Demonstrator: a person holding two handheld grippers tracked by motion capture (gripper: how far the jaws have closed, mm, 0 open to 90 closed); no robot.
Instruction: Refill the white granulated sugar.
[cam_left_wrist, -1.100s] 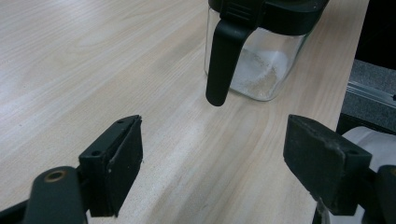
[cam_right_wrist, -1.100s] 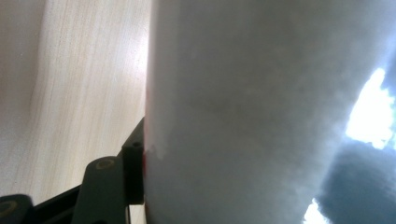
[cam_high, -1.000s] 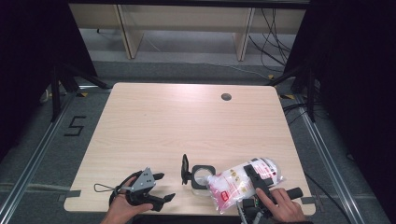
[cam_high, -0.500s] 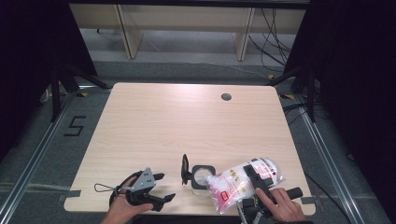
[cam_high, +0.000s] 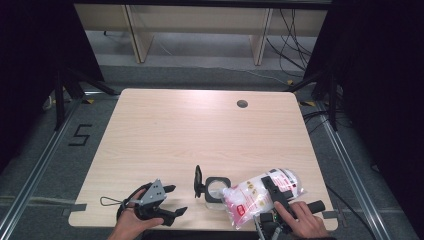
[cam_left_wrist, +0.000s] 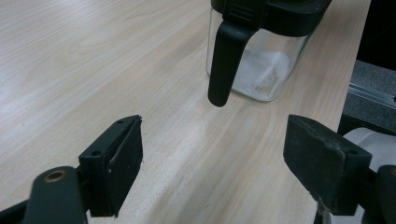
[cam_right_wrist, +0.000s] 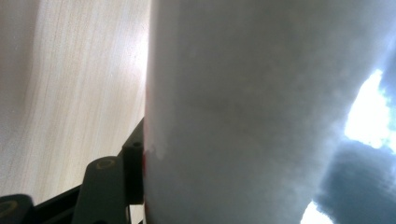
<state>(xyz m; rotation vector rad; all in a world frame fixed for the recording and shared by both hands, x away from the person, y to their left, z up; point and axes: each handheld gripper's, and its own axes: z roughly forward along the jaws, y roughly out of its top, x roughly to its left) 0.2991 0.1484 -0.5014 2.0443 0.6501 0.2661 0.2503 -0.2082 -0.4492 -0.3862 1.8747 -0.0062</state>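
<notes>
Your right gripper (cam_high: 272, 192) clamps a clear bag of white powder (cam_high: 250, 196) at the table's (cam_high: 200, 130) near right edge, beside the glass jar (cam_high: 216, 187); your left gripper's (cam_high: 170, 200) jaws stand apart.

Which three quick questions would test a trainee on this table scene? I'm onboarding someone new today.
1. True or false: the left claw is open.
2. What does the right claw grip? A) the glass jar B) the white bag C) a cable
3. Fill in: the jar's black lid stands ___.

Key: 1 true; 2 B; 3 open, tipped up beside the jar's mouth, as the high view shows.
</notes>
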